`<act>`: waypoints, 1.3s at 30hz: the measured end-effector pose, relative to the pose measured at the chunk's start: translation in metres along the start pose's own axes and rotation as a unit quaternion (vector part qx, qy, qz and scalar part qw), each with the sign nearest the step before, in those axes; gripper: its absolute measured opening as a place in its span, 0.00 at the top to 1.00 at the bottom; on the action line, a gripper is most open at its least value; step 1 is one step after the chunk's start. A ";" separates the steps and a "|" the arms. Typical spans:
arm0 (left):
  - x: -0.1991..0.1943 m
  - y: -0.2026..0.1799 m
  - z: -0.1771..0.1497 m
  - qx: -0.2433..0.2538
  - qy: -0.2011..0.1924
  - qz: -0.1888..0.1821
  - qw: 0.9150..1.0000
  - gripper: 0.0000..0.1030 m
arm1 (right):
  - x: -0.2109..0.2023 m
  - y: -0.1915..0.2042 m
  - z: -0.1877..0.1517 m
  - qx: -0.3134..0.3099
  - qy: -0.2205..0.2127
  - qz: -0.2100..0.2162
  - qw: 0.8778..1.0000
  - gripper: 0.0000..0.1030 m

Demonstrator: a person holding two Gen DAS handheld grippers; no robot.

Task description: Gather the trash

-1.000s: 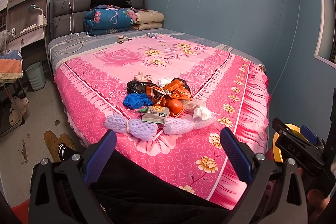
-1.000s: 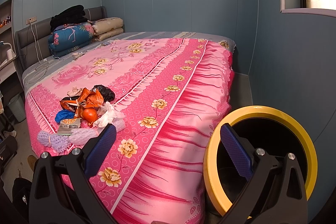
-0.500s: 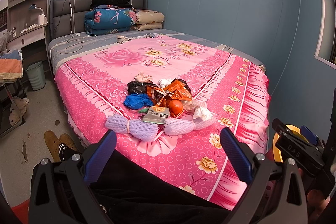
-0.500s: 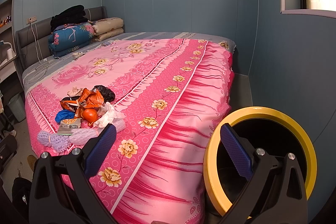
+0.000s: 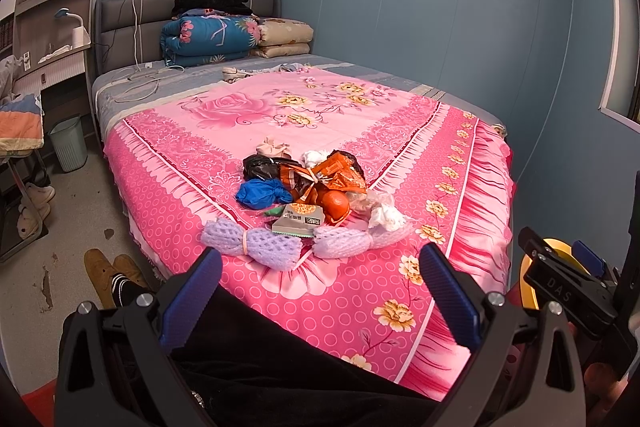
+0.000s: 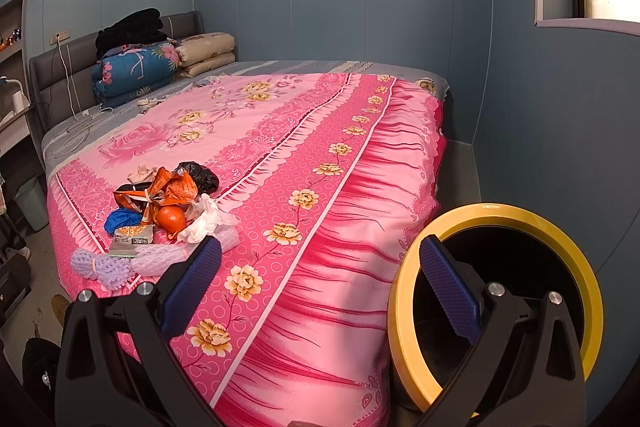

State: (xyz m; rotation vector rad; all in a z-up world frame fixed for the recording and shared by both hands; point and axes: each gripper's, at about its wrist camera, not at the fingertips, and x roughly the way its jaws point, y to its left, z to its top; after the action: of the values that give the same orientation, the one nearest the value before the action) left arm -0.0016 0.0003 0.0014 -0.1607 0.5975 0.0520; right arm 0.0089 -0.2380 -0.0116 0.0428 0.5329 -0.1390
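Note:
A pile of trash lies on the pink bedspread [image 5: 224,131]: purple foam net [image 5: 252,243], white foam net [image 5: 344,242], paper packet [image 5: 300,222], orange fruit [image 5: 335,203], orange wrapper [image 5: 336,175], blue bag [image 5: 260,193], black bag [image 5: 260,165], white tissue [image 5: 386,215]. The pile also shows in the right wrist view [image 6: 168,203]. A yellow-rimmed black bin [image 6: 496,227] stands on the floor beside the bed. My left gripper [image 5: 320,291] is open and empty, short of the purple net. My right gripper [image 6: 320,287] is open and empty, over the bed's side next to the bin.
Folded quilts [image 5: 216,35] and pillows lie at the headboard. White cables [image 5: 136,83] trail on the grey sheet. A pale green bin [image 5: 70,143] and shelves stand at the left. Shoes [image 5: 108,271] and a socked foot are on the floor.

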 end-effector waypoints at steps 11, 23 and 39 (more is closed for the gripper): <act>0.004 0.012 0.000 -0.014 0.011 -0.017 1.000 0.08 | 0.034 0.005 0.032 -0.016 0.010 0.005 1.000 0.08; 0.041 0.051 0.000 -0.073 0.064 -0.018 0.995 0.08 | 0.147 0.062 0.055 -0.055 0.203 0.169 0.963 0.08; 0.095 0.092 0.023 -0.051 0.123 -0.043 0.990 0.08 | 0.220 0.107 0.084 -0.160 0.284 0.182 0.927 0.08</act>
State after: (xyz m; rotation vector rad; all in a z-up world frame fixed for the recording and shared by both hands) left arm 0.0808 0.0951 -0.0463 -0.2950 0.8334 -0.0209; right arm 0.2544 -0.1652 -0.0508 -0.1417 1.1121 0.3391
